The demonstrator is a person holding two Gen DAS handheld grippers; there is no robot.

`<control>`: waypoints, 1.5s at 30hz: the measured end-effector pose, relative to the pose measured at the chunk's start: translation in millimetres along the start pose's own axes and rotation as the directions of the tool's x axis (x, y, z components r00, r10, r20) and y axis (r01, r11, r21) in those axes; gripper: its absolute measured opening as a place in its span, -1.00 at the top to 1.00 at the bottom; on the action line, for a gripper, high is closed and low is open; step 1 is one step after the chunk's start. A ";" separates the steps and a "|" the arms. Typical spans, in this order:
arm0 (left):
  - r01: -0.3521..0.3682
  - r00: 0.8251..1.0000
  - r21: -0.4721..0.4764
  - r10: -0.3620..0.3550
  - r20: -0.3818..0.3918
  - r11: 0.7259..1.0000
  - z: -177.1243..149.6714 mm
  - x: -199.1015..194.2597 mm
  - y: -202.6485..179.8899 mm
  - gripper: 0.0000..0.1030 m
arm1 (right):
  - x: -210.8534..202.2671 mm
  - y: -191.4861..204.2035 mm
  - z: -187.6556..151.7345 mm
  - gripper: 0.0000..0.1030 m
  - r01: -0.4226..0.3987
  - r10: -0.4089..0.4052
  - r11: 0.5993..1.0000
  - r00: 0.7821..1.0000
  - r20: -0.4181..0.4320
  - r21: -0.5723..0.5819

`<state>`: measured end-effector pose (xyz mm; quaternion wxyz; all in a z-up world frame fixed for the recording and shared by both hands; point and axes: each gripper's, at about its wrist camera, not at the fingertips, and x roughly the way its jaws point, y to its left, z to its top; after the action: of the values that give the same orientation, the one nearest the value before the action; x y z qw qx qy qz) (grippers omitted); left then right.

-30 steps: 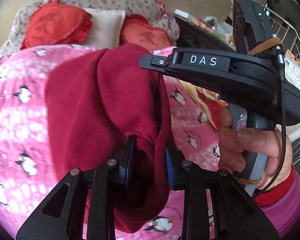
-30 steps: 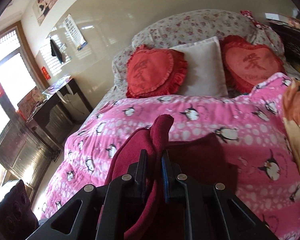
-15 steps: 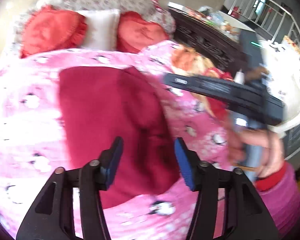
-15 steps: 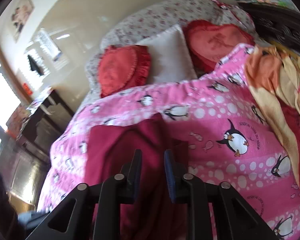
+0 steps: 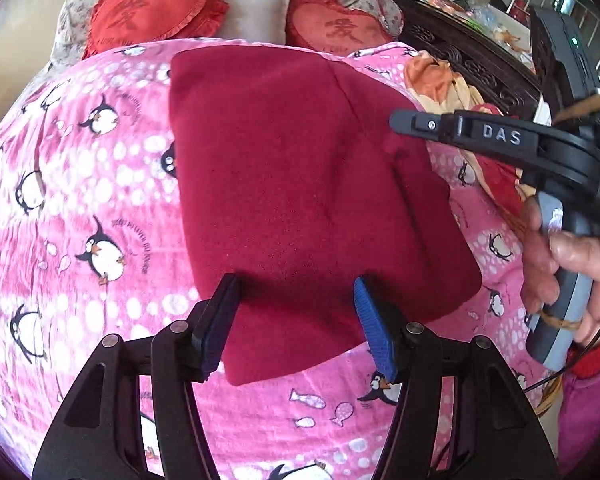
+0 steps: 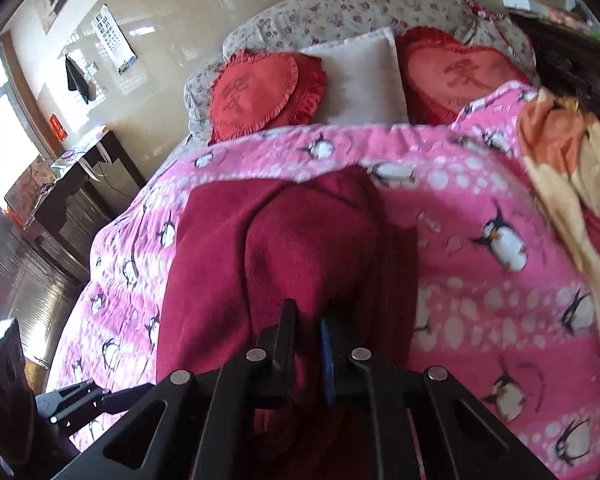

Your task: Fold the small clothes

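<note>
A dark red fleece garment (image 5: 300,184) lies folded flat on the pink penguin blanket (image 5: 80,200). My left gripper (image 5: 296,296) is open and empty, its jaws wide apart just above the garment's near edge. My right gripper (image 6: 308,320) has its jaws close together with a fold of the red garment (image 6: 300,248) between them. It also shows from the side in the left wrist view (image 5: 412,124), at the garment's right edge.
Two red heart cushions (image 6: 260,92) and a white pillow (image 6: 364,76) lie at the head of the bed. An orange and yellow cloth (image 6: 568,168) lies on the right. A dark desk (image 6: 72,184) stands left of the bed.
My left gripper let go of the red garment and opened wide. The garment dropped flat onto the blanket. My right gripper lowered with its fold.
</note>
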<state>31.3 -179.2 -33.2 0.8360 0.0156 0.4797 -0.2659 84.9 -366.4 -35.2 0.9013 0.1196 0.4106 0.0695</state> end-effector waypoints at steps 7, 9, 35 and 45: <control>-0.029 1.000 0.064 0.030 -0.011 0.998 -5.6 15.0 -14.1 -0.29 | 16.6 -24.8 -5.4 0.83 0.076 -0.076 0.997 0.997 -0.014 0.006; -0.024 1.000 0.054 0.025 -0.013 0.998 -5.9 15.7 -11.3 -0.29 | 2.6 -25.5 -4.5 0.80 0.059 -0.059 0.998 0.998 -0.006 0.036; 0.087 0.995 -0.192 -0.077 0.059 0.977 13.7 -5.6 67.1 -0.36 | -21.2 -28.0 -39.3 -0.77 -0.001 -0.003 0.999 0.996 0.095 0.038; 0.198 0.980 -0.259 -0.188 0.062 0.946 30.9 36.9 85.5 -0.54 | 33.1 -50.2 -27.2 -0.80 -0.136 0.135 0.980 0.991 0.020 0.145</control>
<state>109.8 -130.4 -66.0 0.8092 -0.1475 0.4948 -0.2804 87.2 -403.0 -90.1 0.8853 0.2133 0.4010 0.0997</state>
